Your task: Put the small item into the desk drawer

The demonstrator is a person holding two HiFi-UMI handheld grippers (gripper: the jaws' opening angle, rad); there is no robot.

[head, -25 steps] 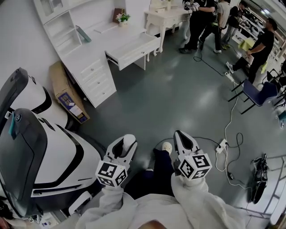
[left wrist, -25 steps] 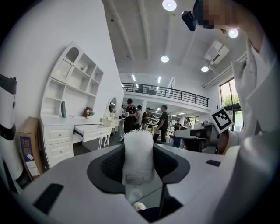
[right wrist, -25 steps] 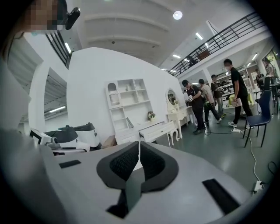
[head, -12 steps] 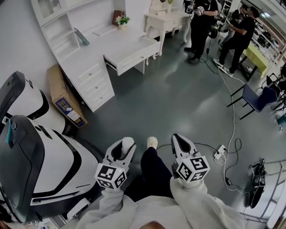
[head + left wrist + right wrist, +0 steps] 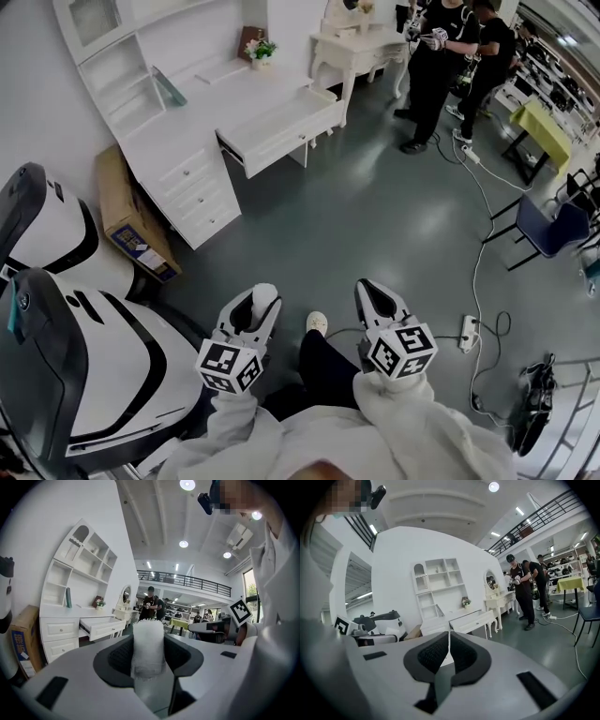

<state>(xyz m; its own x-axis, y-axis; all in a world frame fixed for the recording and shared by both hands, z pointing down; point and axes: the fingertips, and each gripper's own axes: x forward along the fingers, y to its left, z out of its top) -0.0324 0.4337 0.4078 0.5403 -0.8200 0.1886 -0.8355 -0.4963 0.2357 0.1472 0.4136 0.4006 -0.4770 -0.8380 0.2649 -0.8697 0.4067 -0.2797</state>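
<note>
the large white-and-black machine point(image 5: 103, 356) stands on the near side of the desk, at the left of the head view. the white desk point(image 5: 202, 112) with its shelf unit sits against the wall at the top of that view. a white dressing table point(image 5: 361, 42) stands just beyond the desk's right end. two people point(image 5: 441, 66) in dark clothes stand further right of the desk, past the dressing table. a cardboard box point(image 5: 127, 216) leans against the desk's drawer column, between the desk and the machine. the desk drawer point(image 5: 286, 141) is pulled out from under the desk top. both grippers are well apart from the desk, low in the head view. the left gripper point(image 5: 262, 298) has its jaws clamped on the small item point(image 5: 148, 646), a white roll with a mesh-like wrap, standing upright between the pads. the right gripper point(image 5: 449, 653) has its jaws pressed together with nothing between them. a small flower pot point(image 5: 261, 49) stands at the back of the desk.
</note>
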